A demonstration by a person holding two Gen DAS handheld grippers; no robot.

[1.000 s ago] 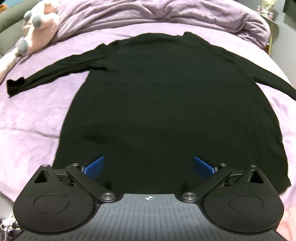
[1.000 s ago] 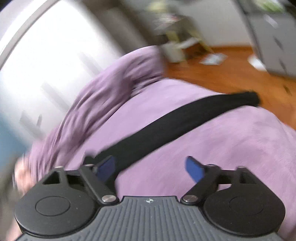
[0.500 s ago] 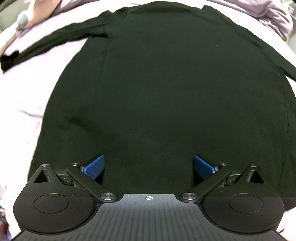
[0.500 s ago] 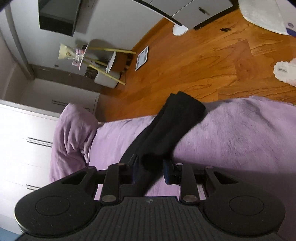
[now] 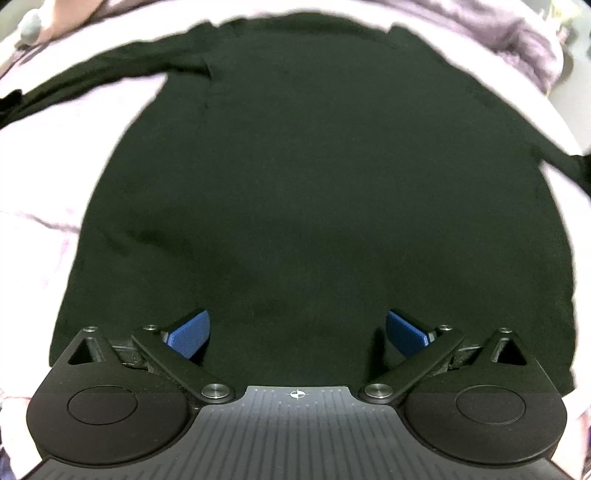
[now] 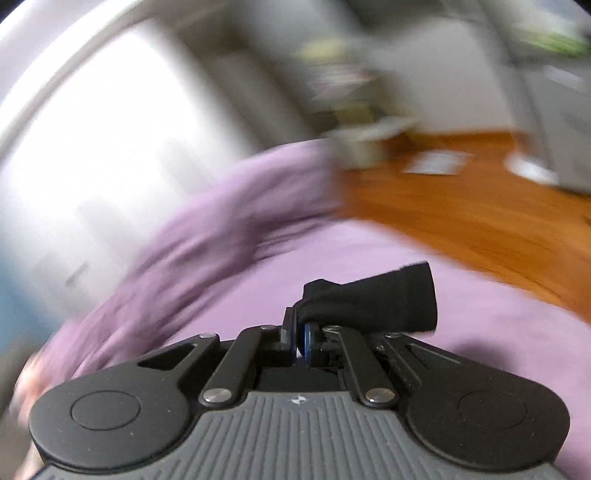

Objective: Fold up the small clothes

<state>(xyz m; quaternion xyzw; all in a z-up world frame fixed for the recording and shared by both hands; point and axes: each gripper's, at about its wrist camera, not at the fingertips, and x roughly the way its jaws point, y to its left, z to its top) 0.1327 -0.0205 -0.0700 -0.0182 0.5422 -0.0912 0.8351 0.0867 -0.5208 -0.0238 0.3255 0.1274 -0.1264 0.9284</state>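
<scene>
Your right gripper (image 6: 300, 334) has its jaws clenched on the sleeve (image 6: 373, 301) of the black top, a pinch of cloth bunched between the blue pads; the cuff end flares out to the right of the jaws and is carried clear of the purple bedcover (image 6: 461, 325) beneath it. The jaws have just finished closing onto that cloth. Beyond them the view is badly smeared: a rumpled purple duvet (image 6: 207, 229) runs up to the left, an orange wooden floor (image 6: 461, 206) lies ahead to the right, and pale cabinet fronts fill the upper left.

Your left gripper (image 5: 297, 332) has its jaws released and spread wide, nothing between the ribbed blue pads (image 5: 188, 332). The black top (image 5: 314, 177) lies flat directly under and ahead of those jaws, its hem end nearest them and its shoulders farthest. The fabric is matt, soft knit, smooth apart from faint creases left of the jaws. One long sleeve (image 5: 92, 86) stretches far out to the upper left across the pale purple cover. At the far top left a plush toy (image 5: 33, 26) is only partly visible.
</scene>
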